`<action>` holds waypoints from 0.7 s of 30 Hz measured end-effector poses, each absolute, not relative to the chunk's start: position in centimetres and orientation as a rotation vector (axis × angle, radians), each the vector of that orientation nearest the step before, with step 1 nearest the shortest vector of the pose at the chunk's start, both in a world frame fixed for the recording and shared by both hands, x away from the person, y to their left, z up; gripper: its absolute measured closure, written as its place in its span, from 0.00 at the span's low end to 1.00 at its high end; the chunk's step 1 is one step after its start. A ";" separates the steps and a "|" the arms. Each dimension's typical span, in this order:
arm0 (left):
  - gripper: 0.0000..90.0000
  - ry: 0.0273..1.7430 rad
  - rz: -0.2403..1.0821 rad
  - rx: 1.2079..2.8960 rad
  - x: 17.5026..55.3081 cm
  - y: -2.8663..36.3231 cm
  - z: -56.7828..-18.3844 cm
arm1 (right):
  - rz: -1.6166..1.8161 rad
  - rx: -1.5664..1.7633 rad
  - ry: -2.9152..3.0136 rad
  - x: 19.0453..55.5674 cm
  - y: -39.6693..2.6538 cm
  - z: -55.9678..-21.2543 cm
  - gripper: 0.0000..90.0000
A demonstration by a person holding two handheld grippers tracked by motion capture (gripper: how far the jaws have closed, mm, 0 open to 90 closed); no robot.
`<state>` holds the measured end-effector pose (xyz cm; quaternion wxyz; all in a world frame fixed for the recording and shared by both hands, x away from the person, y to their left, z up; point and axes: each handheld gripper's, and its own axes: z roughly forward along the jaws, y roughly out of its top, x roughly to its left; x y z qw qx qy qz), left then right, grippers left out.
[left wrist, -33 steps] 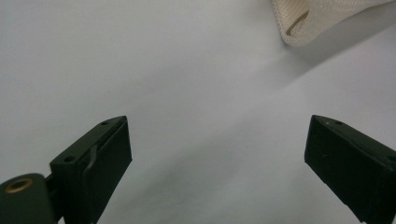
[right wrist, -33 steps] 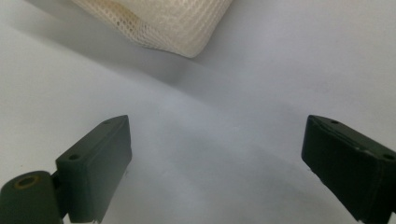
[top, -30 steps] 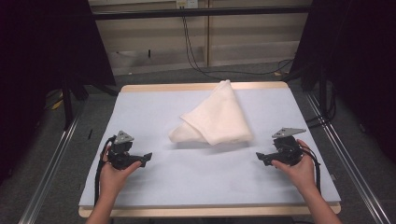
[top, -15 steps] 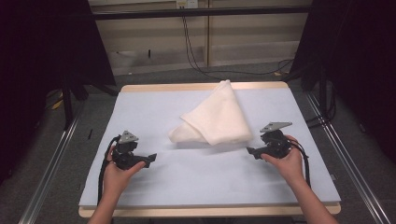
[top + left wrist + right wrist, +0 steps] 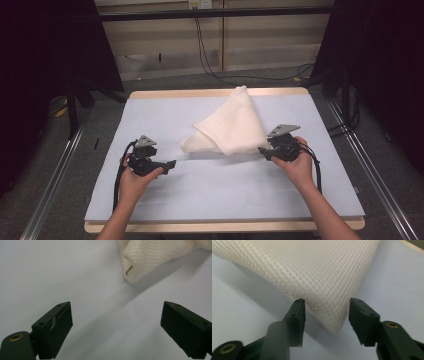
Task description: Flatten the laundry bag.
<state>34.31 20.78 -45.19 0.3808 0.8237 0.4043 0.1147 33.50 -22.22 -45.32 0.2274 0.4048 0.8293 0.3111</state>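
Cloth: the cream mesh cloth lies folded into a rough triangle on the pale sheet covering the table; its point reaches the sheet's far edge and its wide end faces you.
Cloth detail: in your left gripper view the cloth's rounded near-left corner shows a small tan tag or thread end; no writing on it can be read.
Right gripper: your right gripper sits at the cloth's near-right corner. In the right gripper view that corner pokes between the jaws. They have just been closing, but the pads do not press the mesh yet, so nothing is grasped.
Left gripper: your left gripper rests short of the cloth's near-left corner, near it but apart. Its jaws stand wide and released, with bare sheet between them.
Writing: no brand, label or lettering is legible on the cloth, sheet or grippers.
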 end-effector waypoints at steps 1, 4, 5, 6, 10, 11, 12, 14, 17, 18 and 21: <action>0.13 1.028 0.280 2.098 34.4 20.4 -45.3 | 0.869 1.103 2.285 33.5 -22.2 -45.2 0.48; 0.16 1.018 0.273 2.112 34.9 19.5 -45.6 | 0.898 1.090 2.320 33.5 -22.0 -45.2 0.43; 0.17 1.015 0.266 2.115 35.1 19.3 -45.7 | 0.898 1.086 2.312 33.5 -22.0 -45.2 0.44; 0.17 1.017 0.264 2.120 35.2 19.1 -45.7 | 0.911 1.074 2.308 33.5 -22.0 -45.1 0.44; 0.24 1.000 0.246 2.110 35.6 18.5 -45.7 | 0.932 1.077 2.310 33.6 -22.2 -45.0 0.48; 0.31 0.988 0.232 2.103 35.8 18.3 -45.7 | 0.923 1.076 2.308 33.5 -22.2 -45.0 0.51; 0.33 0.969 0.232 2.111 35.9 18.2 -45.7 | 0.928 1.074 2.311 33.5 -22.2 -45.1 0.51; 0.35 0.973 0.226 2.091 36.2 17.8 -45.8 | 0.928 1.069 2.312 33.5 -22.3 -45.1 0.52; 0.42 0.955 0.214 2.081 36.5 17.5 -45.9 | 0.927 1.066 2.315 33.5 -22.3 -45.1 0.50; 0.44 0.968 0.219 2.073 36.6 17.4 -45.9 | 0.933 1.043 2.317 33.6 -22.3 -45.0 0.50; 0.51 0.932 0.217 2.093 37.0 17.2 -46.0 | 0.983 1.040 2.312 33.6 -22.4 -44.8 0.40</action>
